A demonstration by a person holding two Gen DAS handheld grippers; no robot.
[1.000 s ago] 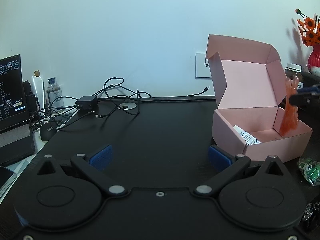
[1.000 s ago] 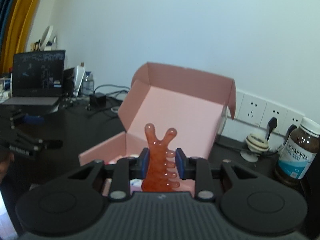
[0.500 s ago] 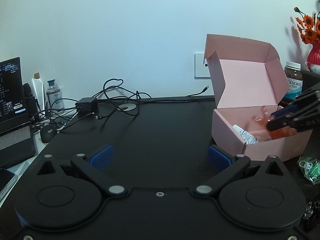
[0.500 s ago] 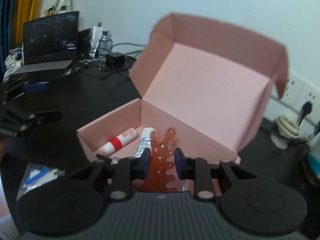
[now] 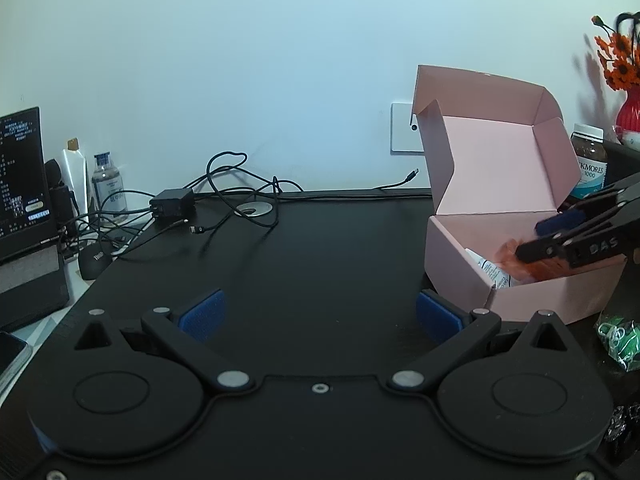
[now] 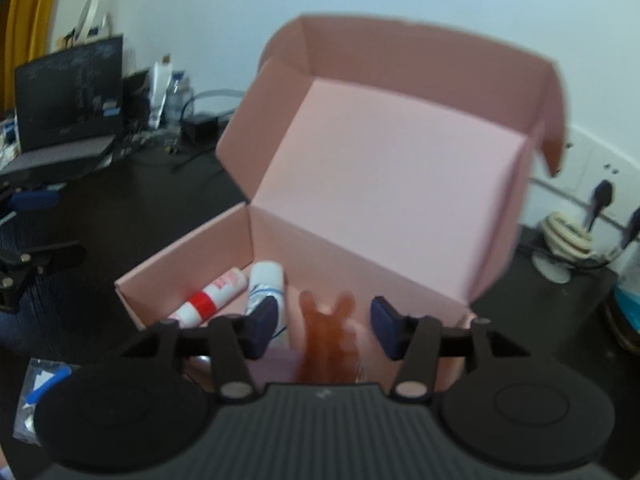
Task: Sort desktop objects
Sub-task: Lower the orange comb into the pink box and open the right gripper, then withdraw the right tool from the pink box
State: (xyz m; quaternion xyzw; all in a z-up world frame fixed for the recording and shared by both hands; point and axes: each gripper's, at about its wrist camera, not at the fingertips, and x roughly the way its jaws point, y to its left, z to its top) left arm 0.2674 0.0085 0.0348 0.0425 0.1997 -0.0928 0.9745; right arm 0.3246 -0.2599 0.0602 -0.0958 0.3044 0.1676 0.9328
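A pink cardboard box [image 6: 192, 264] with its lid up stands on the black desk [image 5: 320, 264]; in the left wrist view the pink box [image 5: 456, 264] sits at the right. Inside lie a white-and-red tube [image 6: 212, 298] and a white tube [image 6: 266, 284]. My right gripper [image 6: 324, 326] hangs over the box and its jaws are opening. An orange translucent forked piece [image 6: 328, 340] sits blurred between the pads, which stand clear of it on both sides. In the left wrist view the right gripper [image 5: 560, 232] reaches into the box. My left gripper [image 5: 320, 312] stands open over bare desk with nothing in it.
Cables and a black adapter [image 5: 172, 204] lie at the back left beside a laptop [image 5: 20, 184] and a small bottle [image 5: 106, 188]. A supplement jar [image 5: 588, 164] and a red vase with orange flowers [image 5: 628, 108] stand behind the box. A green bag [image 5: 620, 336] lies right; a clear packet [image 6: 36, 384] near left.
The right gripper dropped down and forward over the box with the orange piece, then its pads parted from it. The left gripper has not moved.
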